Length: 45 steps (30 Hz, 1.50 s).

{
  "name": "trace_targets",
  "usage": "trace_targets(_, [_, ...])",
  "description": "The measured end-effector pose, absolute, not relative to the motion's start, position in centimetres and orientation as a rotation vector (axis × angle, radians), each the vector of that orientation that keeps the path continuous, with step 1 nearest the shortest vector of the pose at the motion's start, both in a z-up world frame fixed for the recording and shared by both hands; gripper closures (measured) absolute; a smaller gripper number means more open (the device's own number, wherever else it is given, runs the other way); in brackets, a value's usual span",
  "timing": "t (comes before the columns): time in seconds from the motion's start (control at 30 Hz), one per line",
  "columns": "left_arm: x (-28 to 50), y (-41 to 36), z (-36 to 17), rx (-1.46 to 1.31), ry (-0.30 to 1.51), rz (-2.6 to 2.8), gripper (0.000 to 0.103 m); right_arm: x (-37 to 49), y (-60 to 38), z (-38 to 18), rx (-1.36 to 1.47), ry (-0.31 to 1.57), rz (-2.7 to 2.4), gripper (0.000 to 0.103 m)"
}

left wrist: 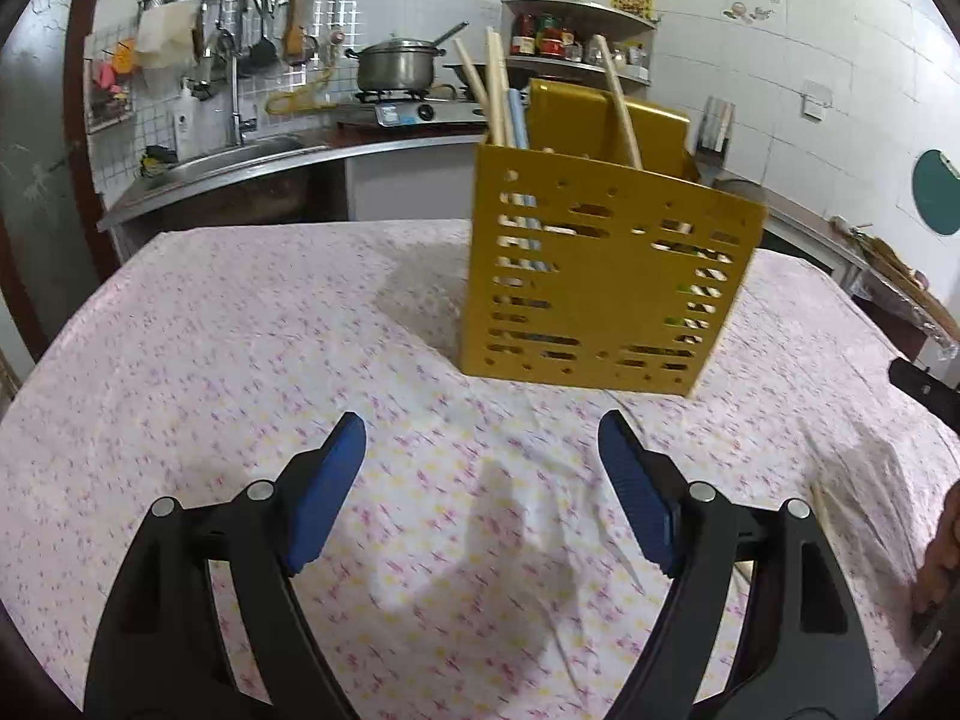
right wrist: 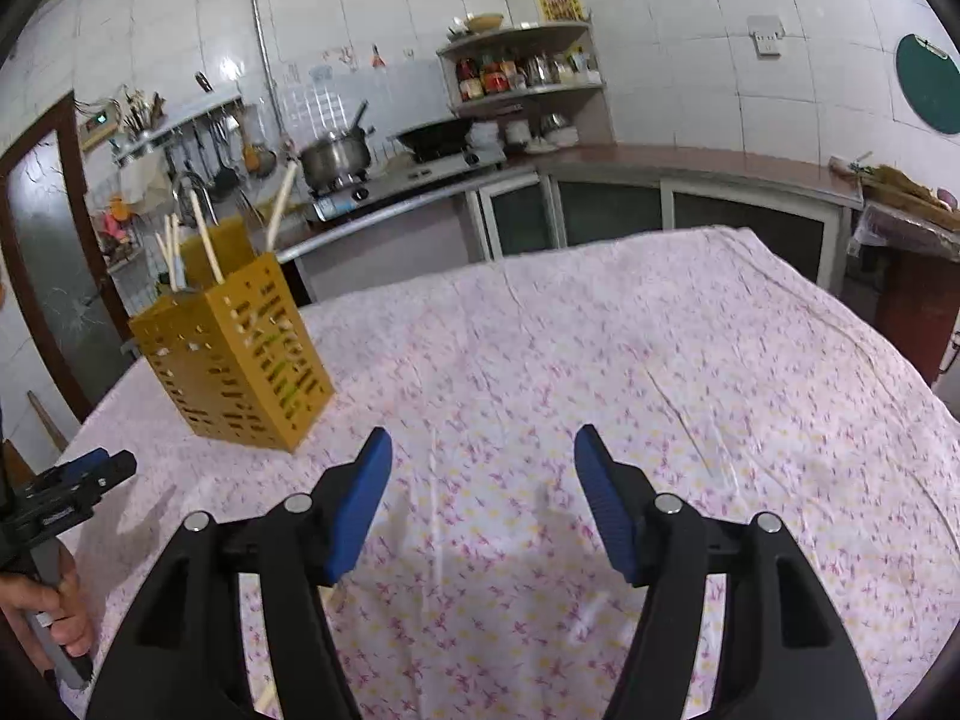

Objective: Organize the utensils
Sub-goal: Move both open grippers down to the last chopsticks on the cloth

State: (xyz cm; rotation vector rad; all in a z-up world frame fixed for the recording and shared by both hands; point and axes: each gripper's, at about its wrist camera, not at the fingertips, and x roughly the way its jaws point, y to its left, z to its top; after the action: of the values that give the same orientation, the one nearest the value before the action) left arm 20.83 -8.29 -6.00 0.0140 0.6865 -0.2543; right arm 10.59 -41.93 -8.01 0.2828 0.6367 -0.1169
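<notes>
A yellow perforated utensil holder [left wrist: 606,276] stands on the floral tablecloth with several wooden chopsticks [left wrist: 498,90] sticking out of its top. My left gripper [left wrist: 480,426] is open and empty, low over the cloth just in front of the holder. In the right wrist view the holder [right wrist: 234,360] stands to the far left, chopsticks [right wrist: 207,246] leaning in it. My right gripper [right wrist: 483,441] is open with only cloth between its blue pads. A loose chopstick [right wrist: 267,695] lies on the cloth, partly hidden under its left finger. The same kind of stick [left wrist: 821,507] shows by the left gripper's right finger.
The table [right wrist: 660,360] carries a pink floral cloth. Behind it a kitchen counter holds a sink [left wrist: 240,156], a steel pot [left wrist: 396,66] on a stove and a corner shelf of jars [right wrist: 522,72]. A hand [right wrist: 54,606] grips the left tool at the table's left edge.
</notes>
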Motion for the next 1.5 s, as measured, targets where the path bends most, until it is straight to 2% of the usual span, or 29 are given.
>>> trace_targets(0.33, [19.3, -12.8, -7.5, 0.098, 0.822, -0.377, 0.024, 11.1, -40.3, -8.6, 0.221, 0.703, -0.103, 0.040])
trace_targets(0.63, [20.9, -16.5, -9.0, 0.050, 1.001, -0.347, 0.024, 11.7, -38.4, -9.6, 0.222, 0.925, -0.120, 0.040])
trace_targets(0.83, [21.6, -20.4, -9.7, 0.193, 1.079, -0.288, 0.023, 12.4, -36.9, -9.1, 0.232, 1.032, -0.091, 0.040])
trace_targets(0.93, [21.2, -21.8, -9.6, 0.254, 1.069, -0.291, 0.031, 12.8, -36.5, -9.1, 0.229, 1.060, -0.099, 0.040])
trace_targets(1.0, [20.6, -22.6, -9.5, 0.282, 1.055, -0.320, 0.047, 12.9, -36.2, -9.5, 0.231, 1.080, -0.102, 0.040])
trace_targets(1.17, [19.2, -21.5, -9.5, 0.318, 1.010, -0.380, 0.061, 12.0, -35.5, -10.1, 0.209, 1.105, -0.094, 0.040])
trace_targets(1.23, [19.0, -20.3, -9.2, 0.309, 1.016, -0.403, 0.071, 11.8, -35.3, -10.1, 0.224, 1.106, -0.080, 0.040])
trace_targets(1.27, [19.0, -19.3, -8.8, 0.290, 1.033, -0.404, 0.083, 11.7, -34.9, -10.1, 0.228, 1.105, -0.070, 0.040])
trace_targets(1.43, [19.0, -16.7, -8.2, 0.248, 1.033, -0.424, 0.092, 13.1, -31.6, -10.3, 0.168, 1.131, -0.022, 0.041])
trace_targets(1.47, [19.0, -16.5, -8.2, 0.257, 1.029, -0.415, 0.100, 13.4, -31.3, -10.5, 0.154, 1.141, -0.022, 0.041])
trace_targets(1.5, [19.2, -16.3, -8.5, 0.267, 1.033, -0.404, 0.101, 13.7, -30.8, -10.7, 0.140, 1.154, -0.019, 0.043])
